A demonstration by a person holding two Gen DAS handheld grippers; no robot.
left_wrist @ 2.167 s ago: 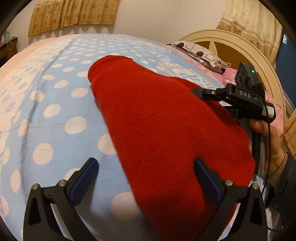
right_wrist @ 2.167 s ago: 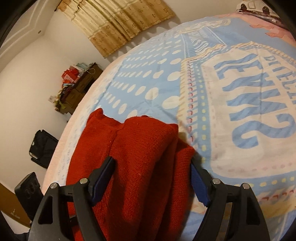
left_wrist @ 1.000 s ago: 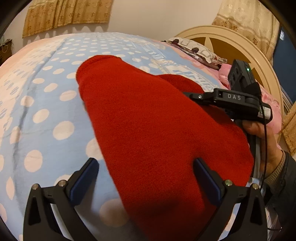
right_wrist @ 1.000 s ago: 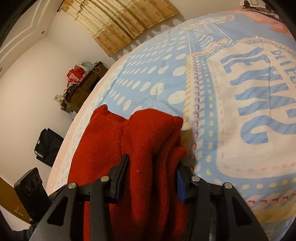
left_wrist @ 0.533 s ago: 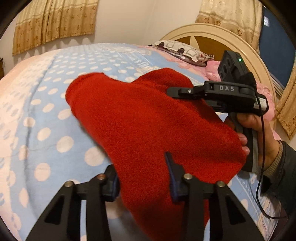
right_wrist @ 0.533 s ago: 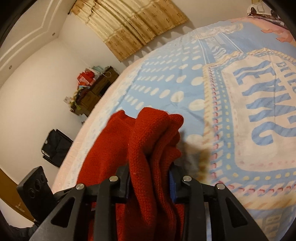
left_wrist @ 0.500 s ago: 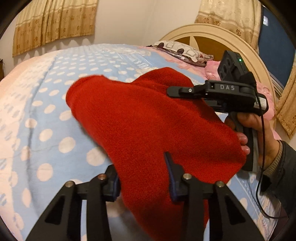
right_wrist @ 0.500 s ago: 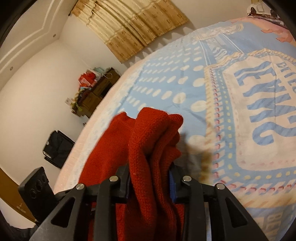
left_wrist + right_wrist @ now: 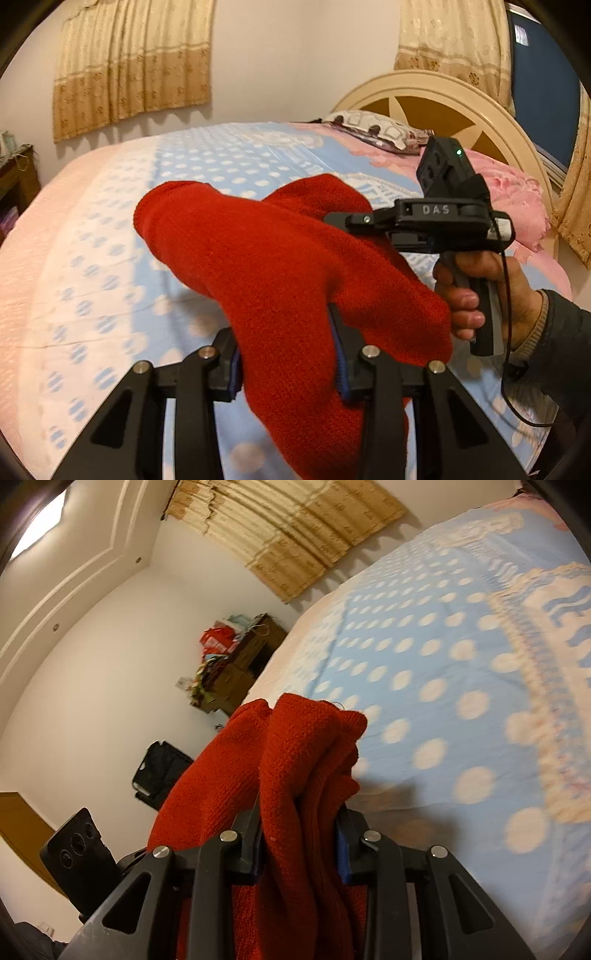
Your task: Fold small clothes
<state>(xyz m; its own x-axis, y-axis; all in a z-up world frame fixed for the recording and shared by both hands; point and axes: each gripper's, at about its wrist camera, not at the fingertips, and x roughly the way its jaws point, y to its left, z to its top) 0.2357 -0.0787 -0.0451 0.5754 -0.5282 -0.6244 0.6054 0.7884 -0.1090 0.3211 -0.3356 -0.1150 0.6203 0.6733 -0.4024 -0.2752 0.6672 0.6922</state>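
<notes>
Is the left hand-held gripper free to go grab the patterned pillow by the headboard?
Probably not: the left hand-held gripper is shut on the red knit garment, and the pillow lies across the bed.

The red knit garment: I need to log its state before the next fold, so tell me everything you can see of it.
The red knit garment is a thick, fuzzy, plain red piece with no visible print. It is bunched and held above the polka-dot bedspread. The left gripper pinches its near end; the right gripper clamps several gathered layers. The far rounded end droops toward the bed; whether it touches cannot be told.
</notes>
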